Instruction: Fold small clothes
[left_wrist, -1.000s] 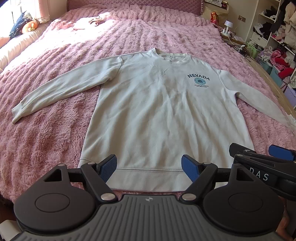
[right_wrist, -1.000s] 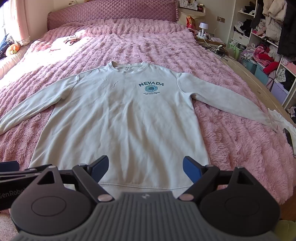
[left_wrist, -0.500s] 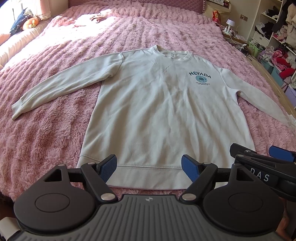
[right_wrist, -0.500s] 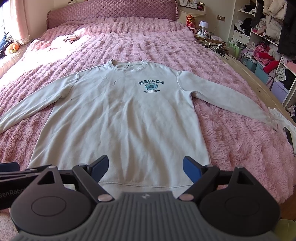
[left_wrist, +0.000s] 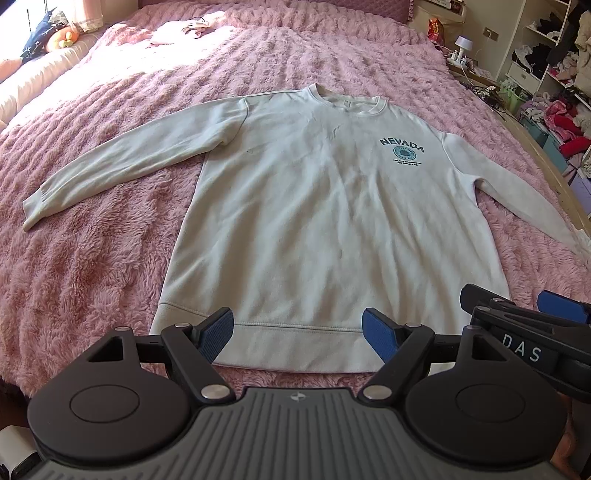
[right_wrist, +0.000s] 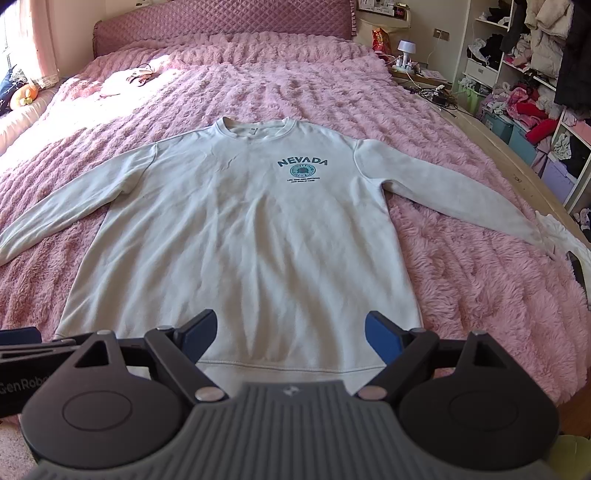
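A pale grey sweatshirt (left_wrist: 325, 221) with a blue NEVADA print lies flat and face up on the pink fluffy bedspread (left_wrist: 92, 266), both sleeves spread out; it also shows in the right wrist view (right_wrist: 251, 240). My left gripper (left_wrist: 298, 334) is open and empty, hovering over the sweatshirt's bottom hem. My right gripper (right_wrist: 290, 336) is open and empty over the hem, to the right of the left one; it shows in the left wrist view (left_wrist: 517, 314) at the right edge.
A white cloth (right_wrist: 557, 236) lies at the right sleeve's cuff near the bed's right edge. Shelves with clothes (right_wrist: 535, 74) and a bedside table with a lamp (right_wrist: 404, 51) stand to the right. Small items (right_wrist: 140, 75) lie near the headboard. A cushion (left_wrist: 62, 35) sits at the far left.
Both grippers have moved slightly forward and higher over the sweatshirt's hem. Both stay open. The sweatshirt has not moved.
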